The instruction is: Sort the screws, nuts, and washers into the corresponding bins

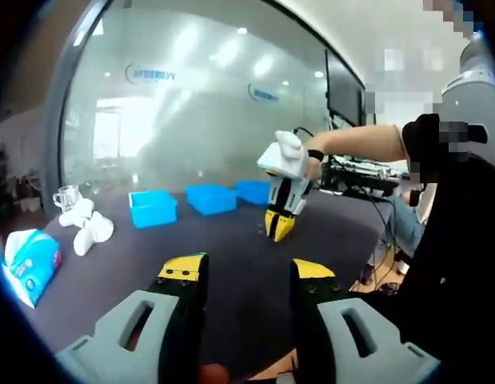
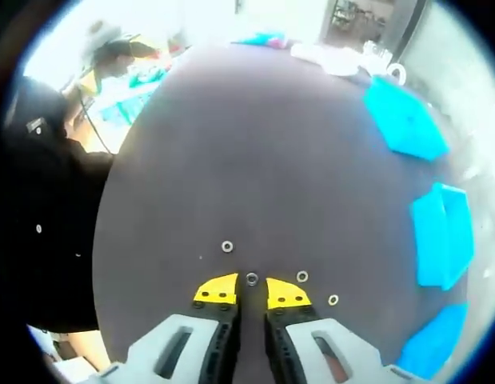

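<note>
Left gripper view: left gripper [image 1: 245, 270] at bottom centre, jaws wide apart, nothing btwn them, hanging above dark table [image 1: 231, 240]. Far left, tissue pack [image 1: 29, 264] and white cups [image 1: 85, 226]. Three blue bins [image 1: 153, 208] in a row at mid-frame. Right of centre, right gripper [image 1: 279, 226] pointing tips-down at table, close to surface.

Right gripper view: right gripper [image 2: 252, 291] at bottom centre, jaws narrow, slim gap only, not gripping yet. Small ring-shaped piece [image 2: 252, 278], prob washer or nut, sits on table just past the tips, dead centre in line w/ the gap. Another ring [image 2: 227, 246] upper left of it; two more [image 2: 302, 276] to the right, near right tip. Round, so no long axis to align. Bins along right edge. Judgement: right gripper far nearer; straight push fwd and down, then close.
</note>
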The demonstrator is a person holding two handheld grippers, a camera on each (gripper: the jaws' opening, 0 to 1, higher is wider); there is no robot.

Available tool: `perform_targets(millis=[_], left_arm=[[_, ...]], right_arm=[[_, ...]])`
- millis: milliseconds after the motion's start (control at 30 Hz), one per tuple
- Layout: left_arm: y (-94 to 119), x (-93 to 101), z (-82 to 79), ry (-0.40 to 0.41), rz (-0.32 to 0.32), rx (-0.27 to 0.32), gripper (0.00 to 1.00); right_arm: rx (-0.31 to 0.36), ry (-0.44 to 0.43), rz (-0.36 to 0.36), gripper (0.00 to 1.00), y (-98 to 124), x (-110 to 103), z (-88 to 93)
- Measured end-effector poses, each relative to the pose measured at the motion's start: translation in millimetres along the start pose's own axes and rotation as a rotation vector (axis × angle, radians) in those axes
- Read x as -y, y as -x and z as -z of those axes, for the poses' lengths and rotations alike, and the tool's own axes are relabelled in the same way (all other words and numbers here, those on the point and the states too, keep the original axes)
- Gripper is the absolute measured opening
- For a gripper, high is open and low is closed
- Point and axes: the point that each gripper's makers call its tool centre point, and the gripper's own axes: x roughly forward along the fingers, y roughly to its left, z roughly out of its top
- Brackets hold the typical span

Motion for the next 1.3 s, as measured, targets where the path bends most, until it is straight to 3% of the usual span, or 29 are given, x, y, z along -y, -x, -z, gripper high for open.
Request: perform_targets(millis=[367, 600, 967, 1300], left_arm=[[1, 2.1, -1.4, 0.002, 0.001, 0.006, 0.40], [3, -0.3, -2.1, -0.011, -0.015, 0.007, 0.39], [4, -5.5, -11.2, 0.000, -0.030, 0.038, 0.39], [4, -7.5, -20.8, -0.006, -0.041, 0.057, 0.39]], right_arm=[[0.009, 0.018, 0.016, 0.01, 3, -8, 0.2], [0.097, -0.025, 0.036, 0.01, 14, -16, -1.2], [0.445, -0.223, 0.180, 0.01, 58, -5, -11.3], [0.756, -0.371, 0.375, 0.01, 104, -3, -13.5]])
